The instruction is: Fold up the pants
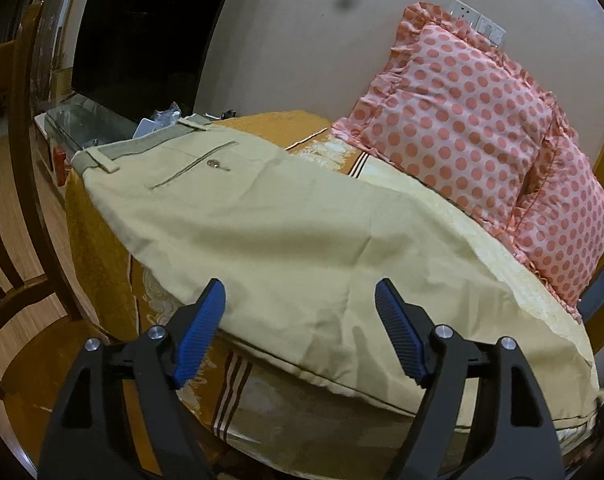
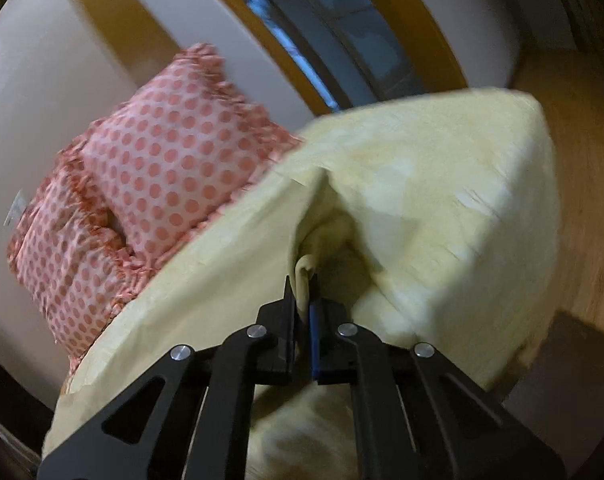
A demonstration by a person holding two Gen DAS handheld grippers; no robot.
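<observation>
Left wrist view looks along the beige pants (image 1: 262, 220), which lie on a table covered by an orange patterned cloth (image 1: 98, 240), their long axis running from the waistband (image 1: 142, 140) at the far left edge toward the near right. The back pocket with its button faces up, so the garment lies seat side upward, with the waist pointing away from the camera and the legs coming toward it. A pink polka-dot pillow (image 1: 482, 152) leans against the wall just beside the far side of the fabric. The left gripper (image 1: 300, 328) hovers over the near edge of the cloth around the thigh, its blue pads spread wide and holding nothing; it is probably placed there to steady or take the edge once the fold comes over. In the right wrist view the right gripper (image 2: 304, 300) is pressed together on a bunched fold of the pale fabric, likely the leg end, and the cloth rises in a tent from the pinch, which suggests the legs are being lifted to carry toward the waist. That view is blurred, so exactly which part of the leg is pinched cannot be told. Judging by the single flat layer near the waist, the lengthwise fold is not yet done.
</observation>
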